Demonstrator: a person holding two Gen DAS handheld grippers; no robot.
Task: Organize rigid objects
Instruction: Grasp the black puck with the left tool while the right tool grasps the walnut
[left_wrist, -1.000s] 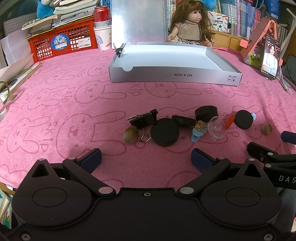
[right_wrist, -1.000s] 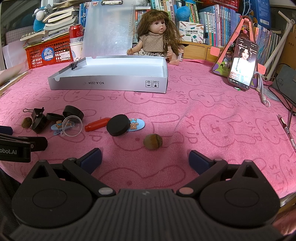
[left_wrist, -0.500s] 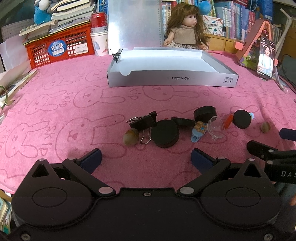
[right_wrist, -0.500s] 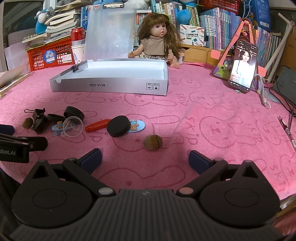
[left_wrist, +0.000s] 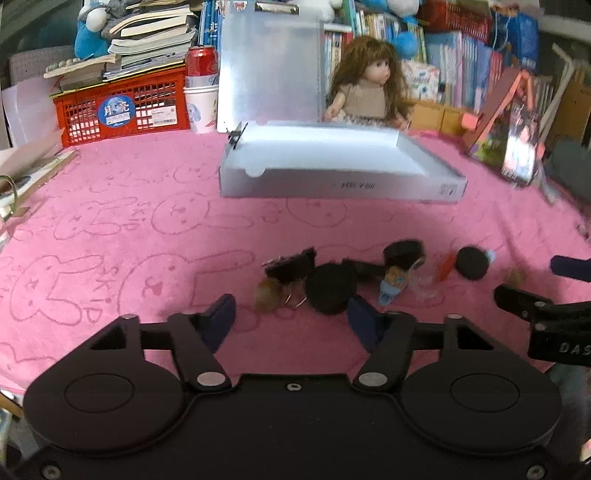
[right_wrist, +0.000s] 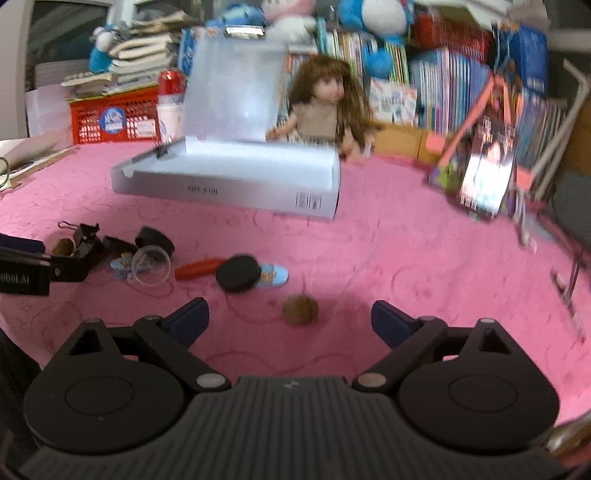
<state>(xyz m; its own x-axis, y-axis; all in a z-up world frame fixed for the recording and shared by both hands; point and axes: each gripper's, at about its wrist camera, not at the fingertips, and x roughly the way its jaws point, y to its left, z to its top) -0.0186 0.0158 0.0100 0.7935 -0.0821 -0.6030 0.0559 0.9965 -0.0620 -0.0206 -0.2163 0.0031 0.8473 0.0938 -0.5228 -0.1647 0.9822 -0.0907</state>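
Left gripper (left_wrist: 291, 314): jaws wide, empty | Right gripper (right_wrist: 290, 319): jaws wide, empty | Nut (right_wrist: 300, 311): on desk (right_wrist: 406, 258), near, between our right jaws | We judge it light, hard, prone to roll; grip across its middle | Box (right_wrist: 229, 186): far.

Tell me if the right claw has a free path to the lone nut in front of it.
Probably yes: the right claw is open, the nut lies on bare cloth just ahead between its fingers, and the puck sits clear.
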